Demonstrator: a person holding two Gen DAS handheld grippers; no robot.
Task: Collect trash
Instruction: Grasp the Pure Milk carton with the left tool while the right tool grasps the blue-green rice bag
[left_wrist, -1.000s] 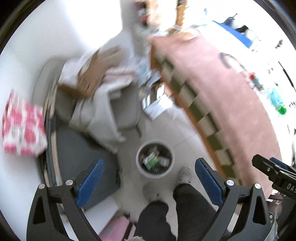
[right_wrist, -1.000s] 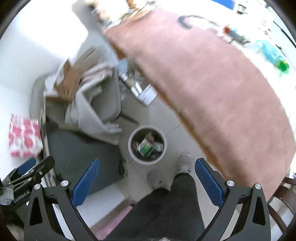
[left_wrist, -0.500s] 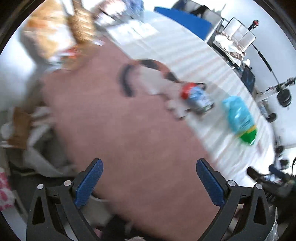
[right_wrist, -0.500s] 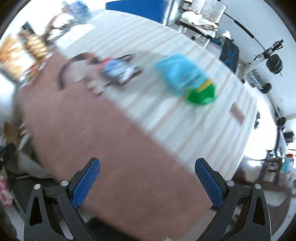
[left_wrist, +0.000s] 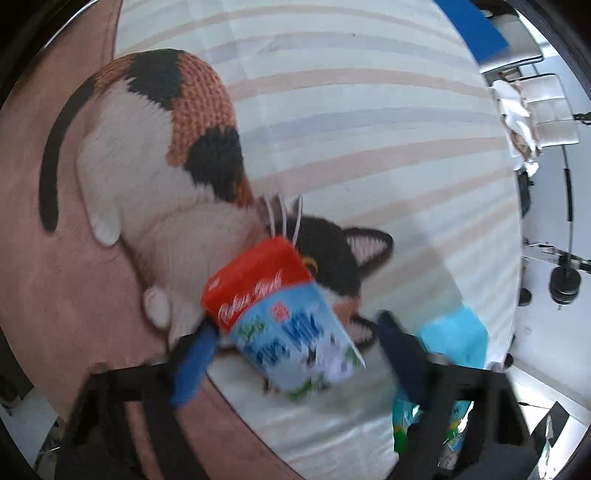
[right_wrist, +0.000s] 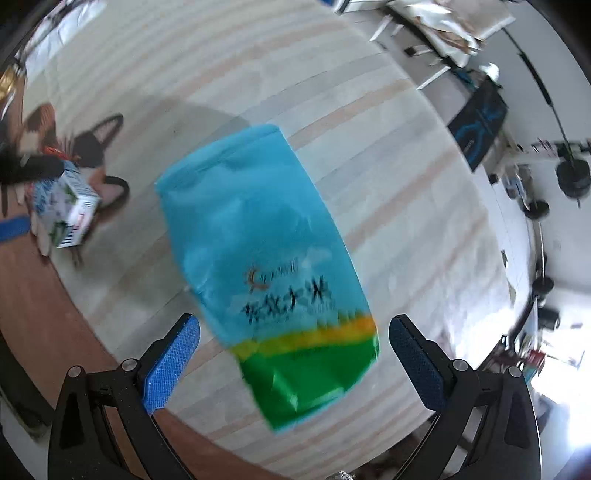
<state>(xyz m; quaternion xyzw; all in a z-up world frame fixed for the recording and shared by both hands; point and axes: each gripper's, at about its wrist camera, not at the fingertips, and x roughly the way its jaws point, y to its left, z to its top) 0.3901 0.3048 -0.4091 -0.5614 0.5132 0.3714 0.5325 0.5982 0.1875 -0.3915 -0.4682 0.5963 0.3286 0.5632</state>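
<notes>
Milk carton (left_wrist: 284, 325): lies on its side on the striped cloth (left_wrist: 369, 110), over the head of the knitted cat (left_wrist: 166, 147). Its long axis runs from the red end at upper left to the blue-and-white end at lower right in the left wrist view. Print is motion-blurred and unreadable.

Snack bag (right_wrist: 269, 266): lies flat on the same cloth, well apart from the carton. Its long axis runs from the blue sealed end at upper left to the green end at lower right in the right wrist view; the green end points toward the camera. Lettering is smeared.

Left gripper (left_wrist: 299, 365): jaws spread apart, one blue finger on each side of the carton's lower end. Blur hides whether either finger touches the carton.

Right gripper (right_wrist: 295, 358): jaws wide apart, straddling the green end of the bag; both fingers stand clear of it.

Hidden parts: the carton covers most of the cat's face; only one ear and the whiskers show clearly. In the left wrist view the bag is cut off behind the right-hand finger. In the right wrist view the carton is small and blurred at the left edge.

Brown cloth (left_wrist: 55, 277): borders the striped cloth along the near edge.
</notes>
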